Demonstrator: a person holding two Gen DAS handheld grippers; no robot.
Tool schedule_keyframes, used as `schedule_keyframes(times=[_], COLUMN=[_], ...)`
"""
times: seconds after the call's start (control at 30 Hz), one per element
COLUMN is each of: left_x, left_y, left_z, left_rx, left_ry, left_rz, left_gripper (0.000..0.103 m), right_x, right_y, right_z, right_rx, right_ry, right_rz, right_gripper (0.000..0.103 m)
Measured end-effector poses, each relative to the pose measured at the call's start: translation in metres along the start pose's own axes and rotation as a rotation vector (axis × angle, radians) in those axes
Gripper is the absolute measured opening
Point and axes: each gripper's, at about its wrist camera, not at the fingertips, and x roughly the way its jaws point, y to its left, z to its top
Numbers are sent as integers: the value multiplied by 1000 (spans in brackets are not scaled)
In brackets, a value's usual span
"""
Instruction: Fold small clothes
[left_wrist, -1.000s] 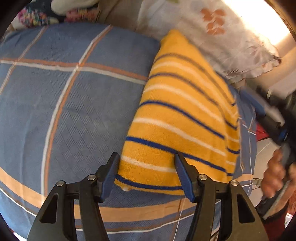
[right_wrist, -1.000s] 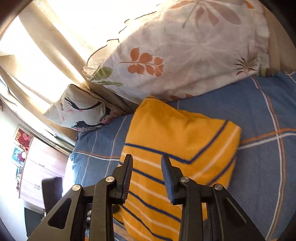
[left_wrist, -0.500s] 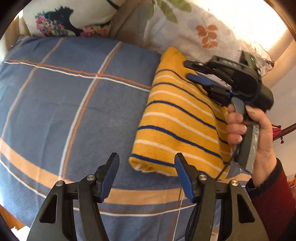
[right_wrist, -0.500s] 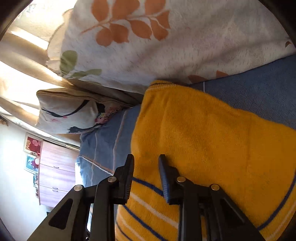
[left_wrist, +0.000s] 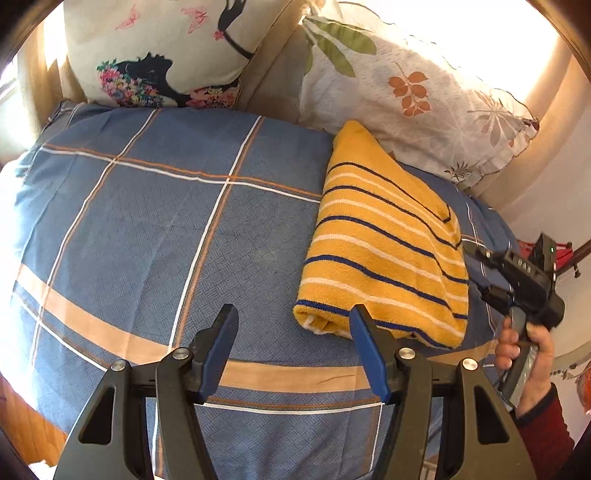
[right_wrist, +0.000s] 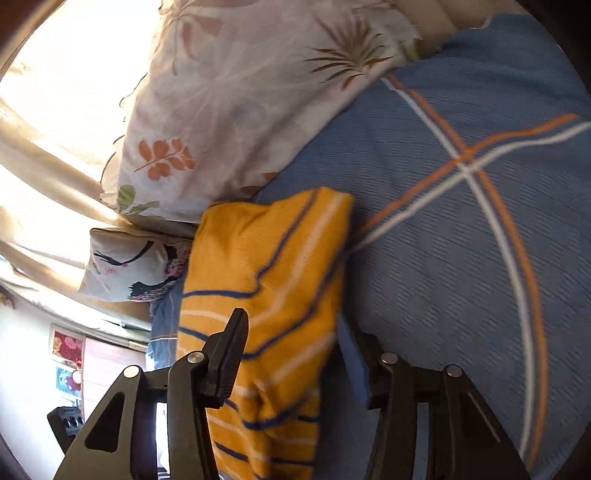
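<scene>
A folded yellow garment with blue and white stripes (left_wrist: 384, 251) lies on the blue checked bedspread (left_wrist: 155, 236), its far end against a leaf-print pillow. My left gripper (left_wrist: 293, 328) is open and empty, held above the bed just left of the garment's near end. My right gripper (right_wrist: 291, 332) is open, its jaws standing either side of the garment's (right_wrist: 269, 266) near edge. From the left wrist view the right gripper (left_wrist: 517, 280) sits at the garment's right edge, held by a hand.
A leaf-print pillow (left_wrist: 413, 96) and a floral silhouette pillow (left_wrist: 162, 51) lean at the head of the bed. Beige curtains (right_wrist: 48, 155) hang behind. A wooden drawer unit (right_wrist: 99, 373) stands beyond the bed edge.
My left gripper has pulled back and to the left, away from the garment. My right gripper has moved from over the garment's top to its right edge and opened wider.
</scene>
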Motion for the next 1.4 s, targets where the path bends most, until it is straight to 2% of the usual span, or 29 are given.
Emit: schedule_keyframes(times=[0.17, 0.33, 0.4, 0.5, 0.7, 0.87, 1.17, 1.4], left_x=[-6, -28, -41, -55, -73, -86, -96, -99], left_y=[-7, -2, 6, 18, 54, 77, 98, 102], left_z=[5, 11, 12, 12, 8, -2, -13, -18], left_rx=[88, 151, 172, 198, 205, 218, 225, 226], left_ry=[-52, -129, -170, -206, -208, -217, -216, -235], left_rz=[-19, -34, -19, 2, 21, 31, -4, -15], left_gripper=[62, 65, 77, 86, 86, 86, 86, 86], right_x=[-47, -72, -72, -63, -30, -18, -12, -11], right_y=[-14, 17, 37, 72, 117, 141, 168, 173], right_z=[-36, -66, -78, -101, -150, -183, -208, -220], right_rx=[11, -24, -55, -128, -201, -261, -280, -276], right_ry=[-53, -130, -142, -141, -82, -73, -69, -61], right_rz=[-108, -187, -213, -261, -304, -336, -380, -418], right_gripper=[57, 58, 60, 64, 64, 64, 66, 67])
